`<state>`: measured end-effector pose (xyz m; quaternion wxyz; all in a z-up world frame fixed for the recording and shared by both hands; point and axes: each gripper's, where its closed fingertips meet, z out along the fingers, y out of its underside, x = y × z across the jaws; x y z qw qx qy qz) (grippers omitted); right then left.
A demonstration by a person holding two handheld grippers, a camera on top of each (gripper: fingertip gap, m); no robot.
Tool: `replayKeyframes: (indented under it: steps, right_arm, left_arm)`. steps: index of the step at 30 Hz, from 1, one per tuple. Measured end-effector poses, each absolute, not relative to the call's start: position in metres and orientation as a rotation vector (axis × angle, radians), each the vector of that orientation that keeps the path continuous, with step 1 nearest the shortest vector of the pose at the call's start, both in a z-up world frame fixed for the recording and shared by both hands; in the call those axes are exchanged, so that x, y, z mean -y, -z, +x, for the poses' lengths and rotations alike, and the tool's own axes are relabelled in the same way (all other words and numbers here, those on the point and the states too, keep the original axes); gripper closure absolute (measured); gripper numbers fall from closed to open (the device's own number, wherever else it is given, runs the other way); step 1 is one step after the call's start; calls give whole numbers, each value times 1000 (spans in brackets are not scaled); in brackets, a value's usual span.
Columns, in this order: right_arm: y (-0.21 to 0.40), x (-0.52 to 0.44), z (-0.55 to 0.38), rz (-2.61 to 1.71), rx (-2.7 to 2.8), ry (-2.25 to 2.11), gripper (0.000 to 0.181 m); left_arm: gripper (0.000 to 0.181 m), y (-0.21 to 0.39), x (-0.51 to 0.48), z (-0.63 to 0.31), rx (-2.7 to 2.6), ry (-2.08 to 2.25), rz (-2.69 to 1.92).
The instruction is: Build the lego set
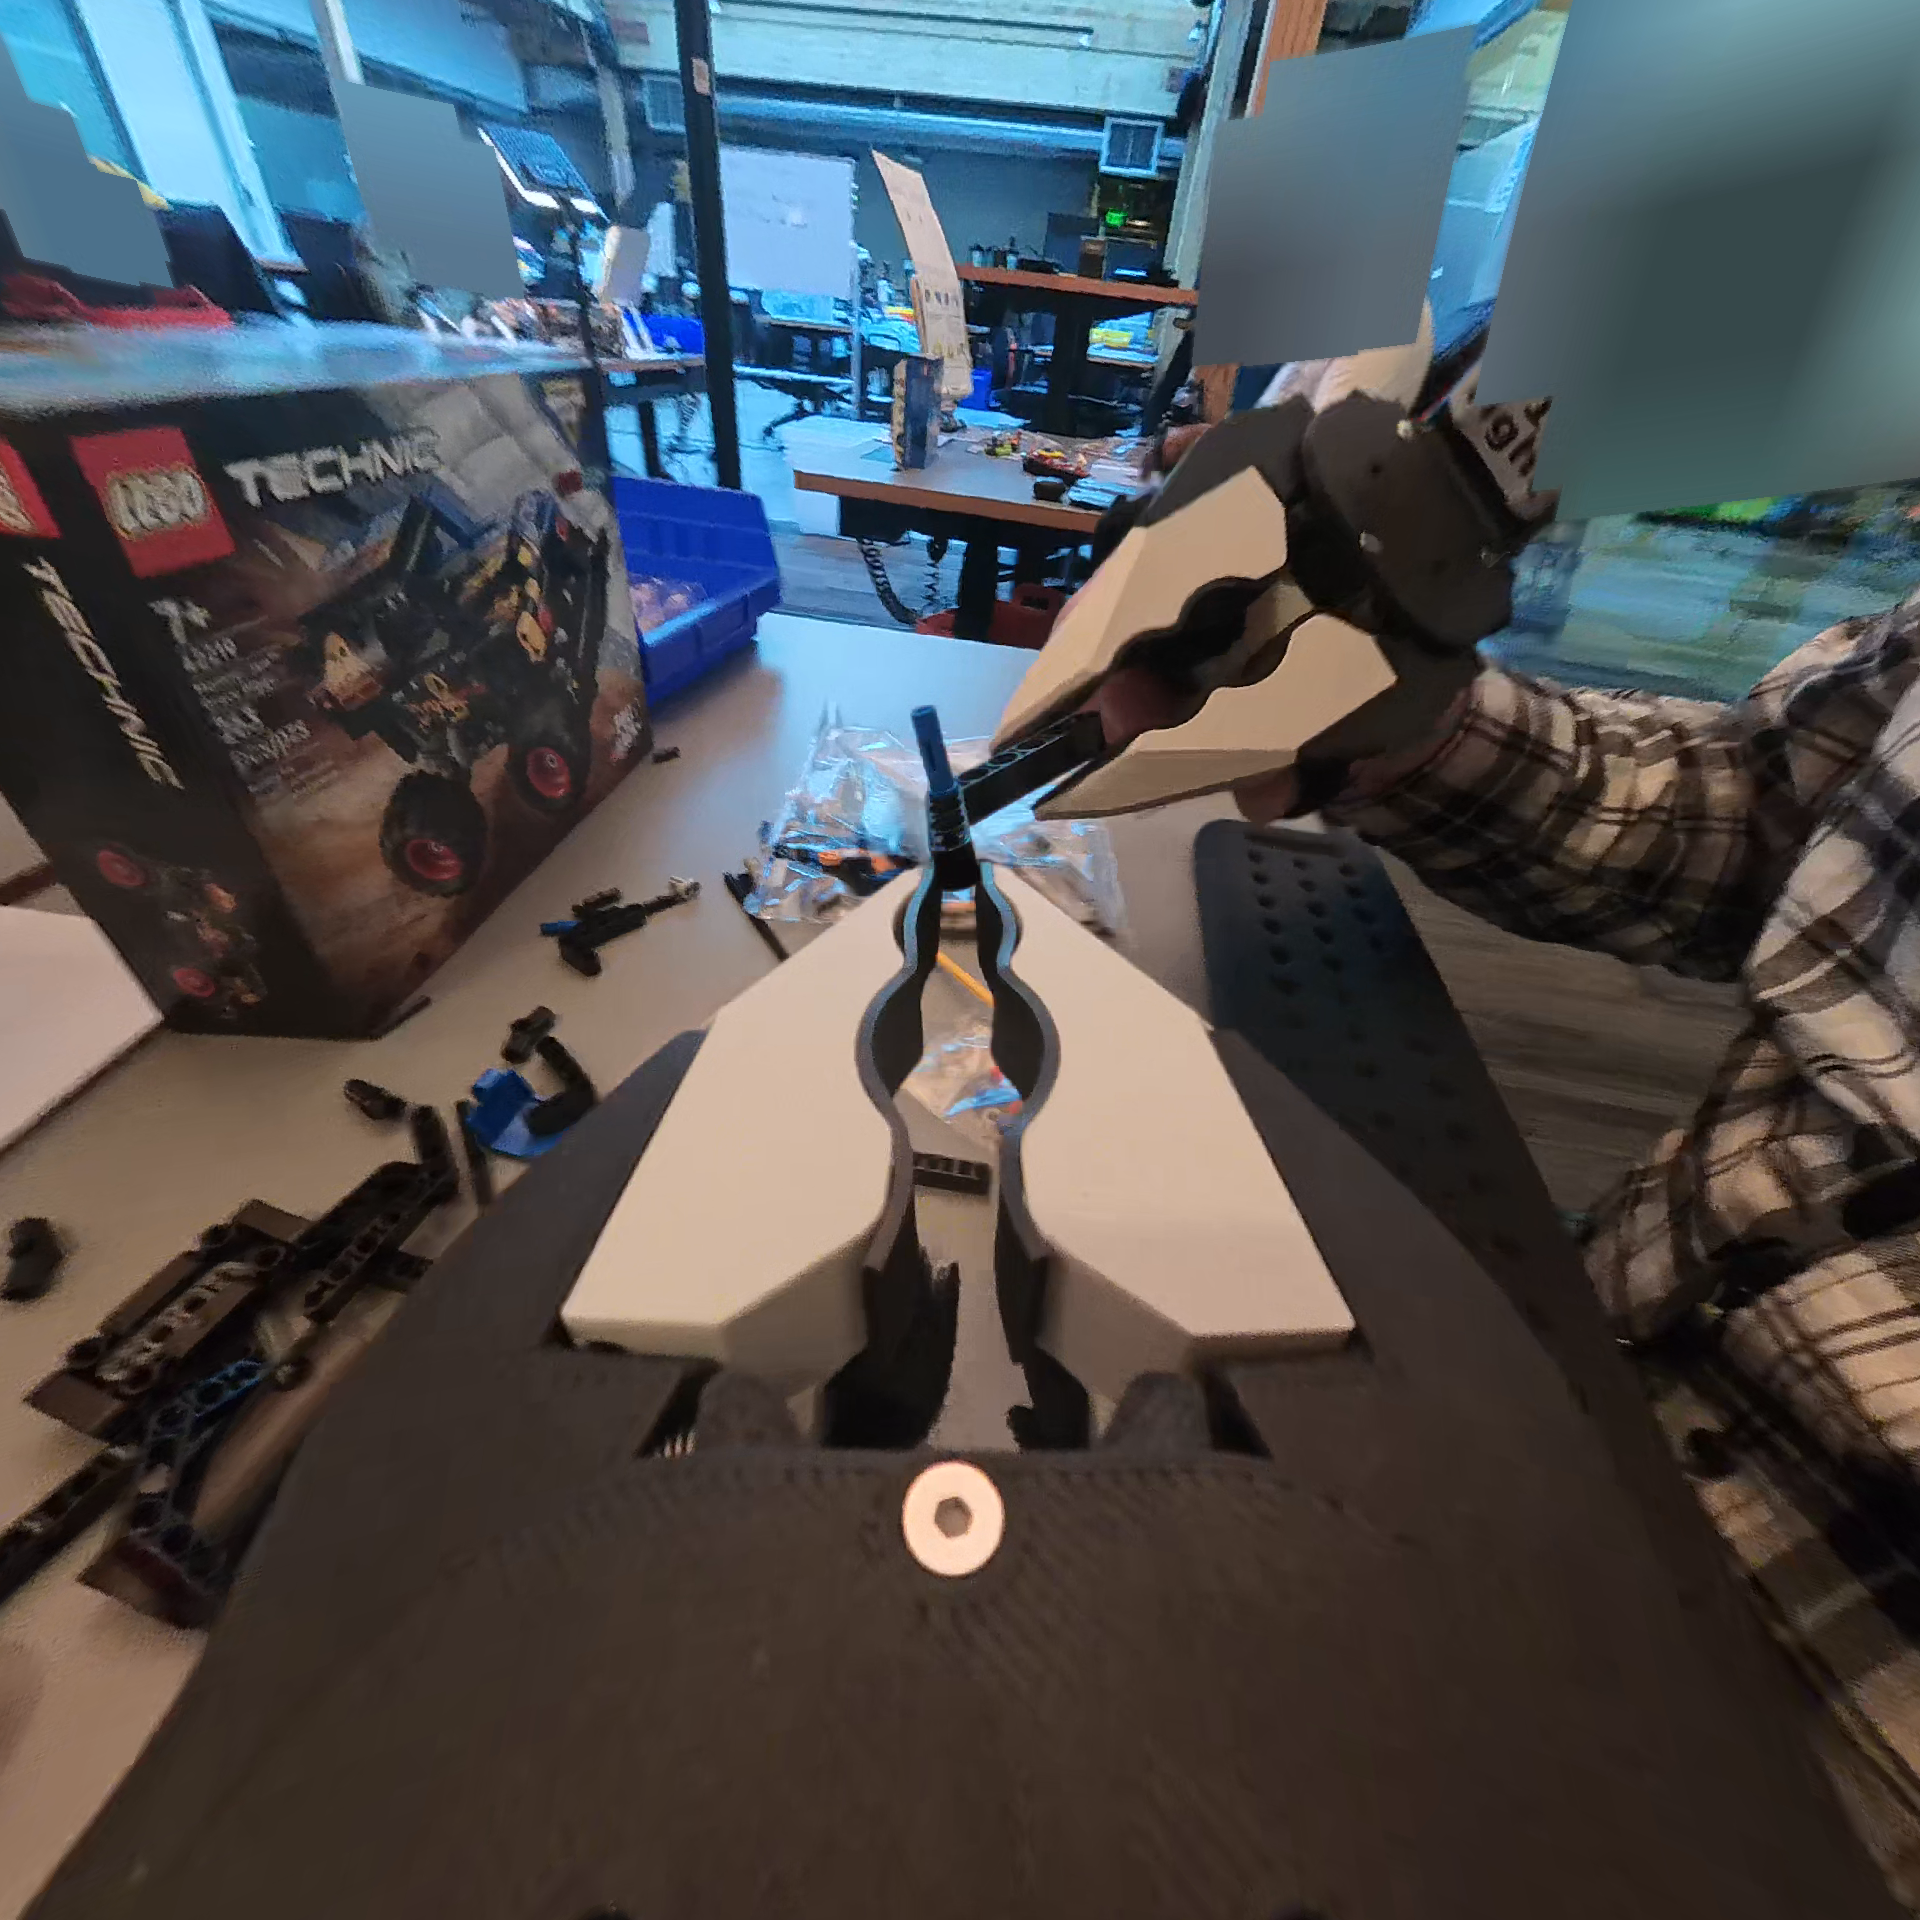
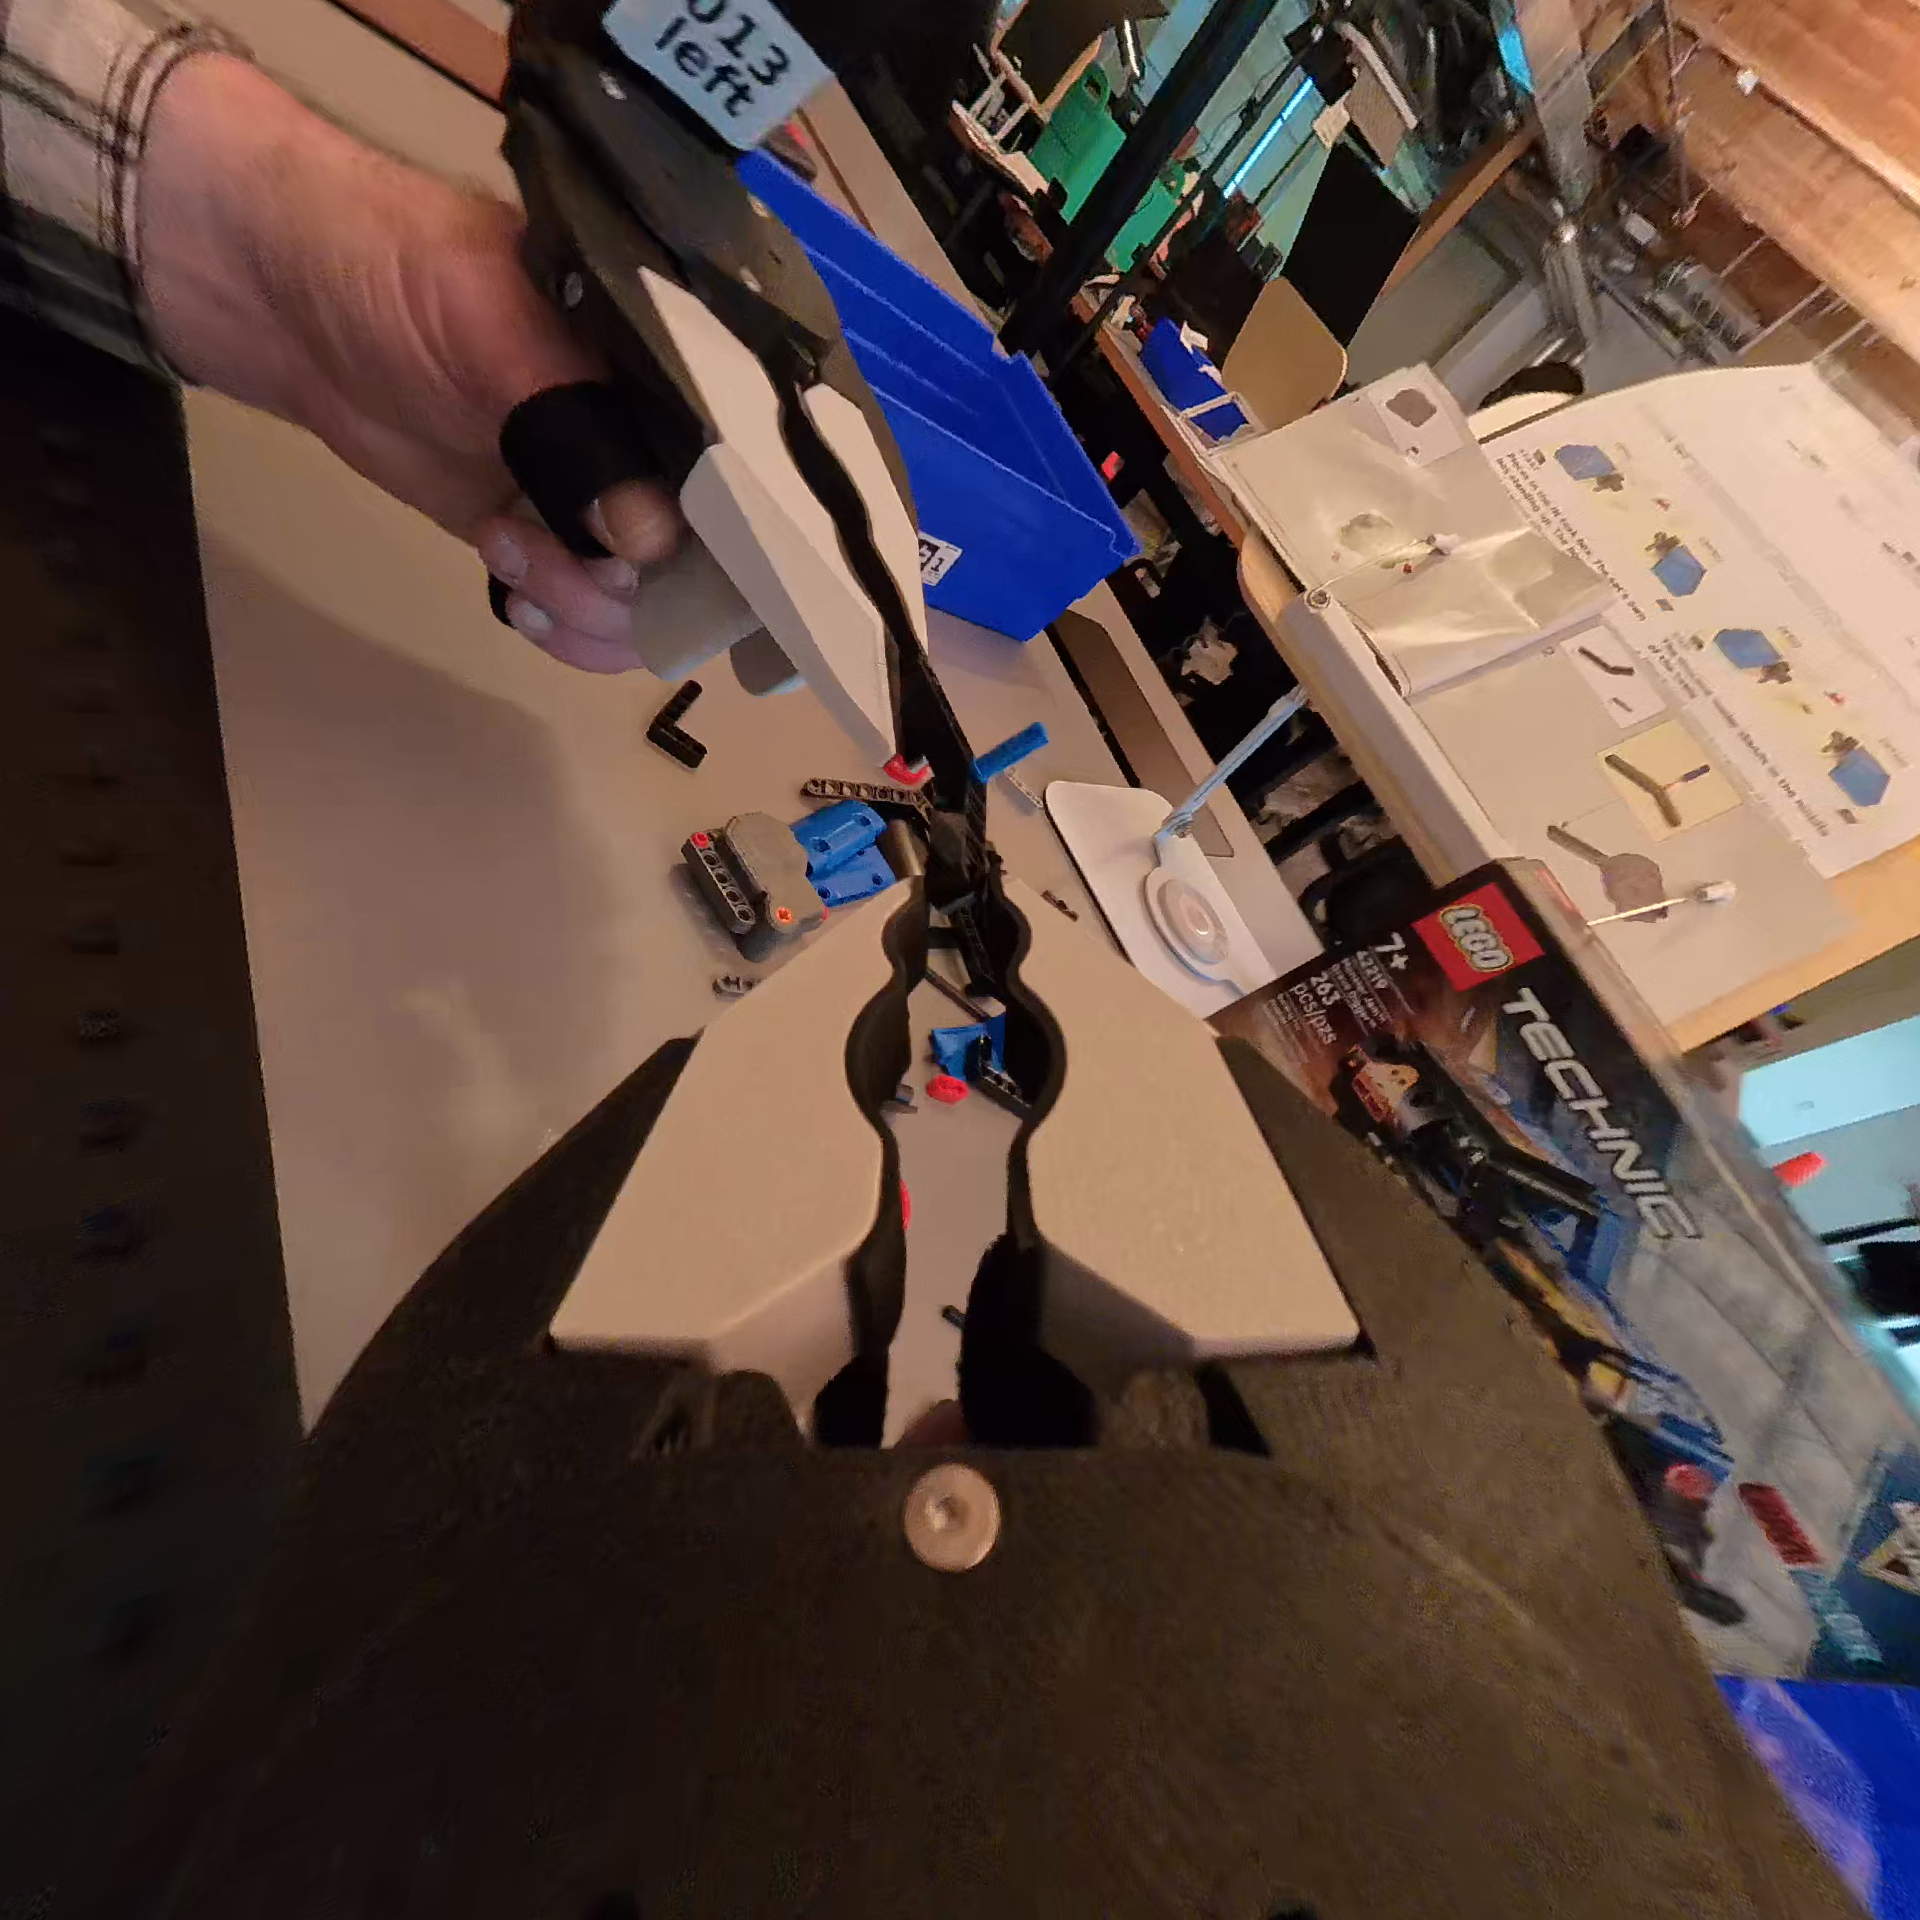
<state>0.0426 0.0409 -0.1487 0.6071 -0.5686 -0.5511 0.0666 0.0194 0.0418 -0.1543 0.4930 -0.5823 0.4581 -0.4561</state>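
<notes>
My left gripper [image 1: 954,881] is shut on a small black connector [image 1: 951,857] with a blue axle [image 1: 928,756] sticking up from it. My right gripper [image 1: 1023,777] comes in from the upper right, shut on a black beam [image 1: 992,777] whose end meets the axle. Both are held above the table [image 1: 260,1122]. In the right wrist view my right gripper [image 2: 961,902] holds the black beam [image 2: 966,920], the left gripper [image 2: 914,764] reaches in from the upper left, and the blue axle [image 2: 1008,750] pokes out beside it.
The set's box [image 1: 312,665] stands at the left with a blue bin [image 1: 696,582] behind it. Loose black and blue parts [image 1: 208,1299] and clear bags [image 1: 862,810] lie on the table. A grey and blue subassembly [image 2: 790,862] and instruction sheets [image 2: 1714,644] show in the right wrist view. The tips of both grippers are at nearly the same place.
</notes>
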Motion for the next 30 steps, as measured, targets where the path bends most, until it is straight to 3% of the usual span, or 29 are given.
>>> replayKeyframes:
  steps: [4,12,15,19,21,23,27,30]
  right_arm:
    - [144,-42,52,-1456,1176,-433,158]
    - [147,-24,46,-1617,1094,-889,152]
    - [149,-23,44,-1636,1071,-926,173]
    - [149,-17,37,-1623,1038,-1008,174]
    - [152,-17,32,-1604,1043,-1002,174]
    - [155,-20,25,-1586,1072,-950,175]
    - [160,-29,9,-1519,1225,-728,175]
    - [166,-36,-4,-1435,1383,-481,175]
  left_arm:
    - [177,147,-43,19,-1168,852,-1305]
    - [177,147,-36,27,-1291,373,-1083]
    - [177,145,-29,28,-1309,293,-1017]
    - [177,145,-22,22,-1337,229,-968]
    - [176,150,-19,16,-1361,253,-973]
    - [154,155,-17,9,-1360,403,-1061]
    - [130,157,-29,-14,-1268,661,-1272]
    - [142,156,-19,-16,-1263,865,-1331]
